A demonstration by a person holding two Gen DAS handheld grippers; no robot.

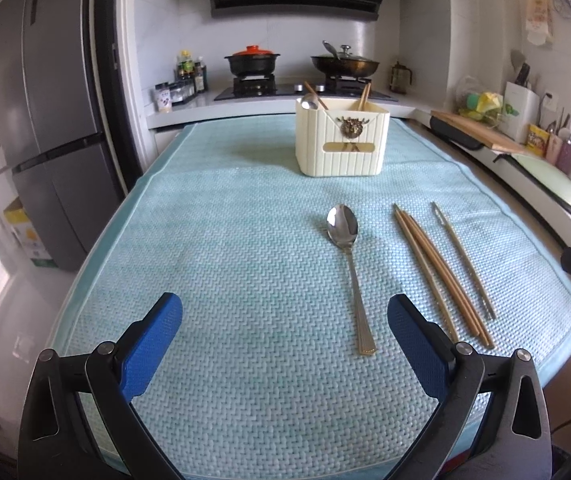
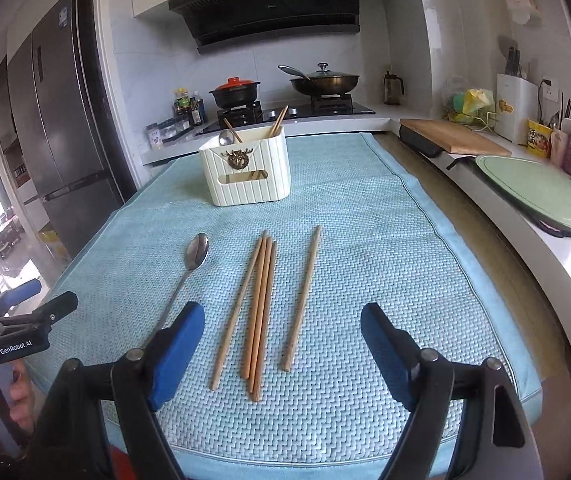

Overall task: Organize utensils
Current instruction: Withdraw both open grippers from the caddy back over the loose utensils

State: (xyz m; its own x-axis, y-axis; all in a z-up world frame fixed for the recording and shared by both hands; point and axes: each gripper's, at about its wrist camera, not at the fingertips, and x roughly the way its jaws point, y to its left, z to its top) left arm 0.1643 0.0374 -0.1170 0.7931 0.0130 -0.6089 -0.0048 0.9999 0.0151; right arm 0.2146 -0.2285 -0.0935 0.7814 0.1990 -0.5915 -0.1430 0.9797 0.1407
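Observation:
A metal spoon (image 1: pixel 349 264) lies on the light blue mat (image 1: pixel 225 240), bowl away from me. To its right lie several wooden chopsticks (image 1: pixel 441 276), three bunched and one apart. A cream utensil holder (image 1: pixel 343 140) stands at the mat's far end with a spoon and chopsticks in it. My left gripper (image 1: pixel 285 316) is open and empty, with the spoon's handle just inside its right finger. In the right wrist view the spoon (image 2: pixel 191 268), chopsticks (image 2: pixel 261 312) and holder (image 2: pixel 247 170) show again. My right gripper (image 2: pixel 281 332) is open and empty over the near ends of the chopsticks.
A stove with a black pot (image 1: pixel 251 62) and a wok (image 1: pixel 343 62) stands behind the mat. A fridge (image 1: pixel 45 112) is at the left. A wooden board (image 2: pixel 453 138) and a green board (image 2: pixel 537 192) lie on the counter to the right. The left gripper's body (image 2: pixel 17 332) is at the left edge.

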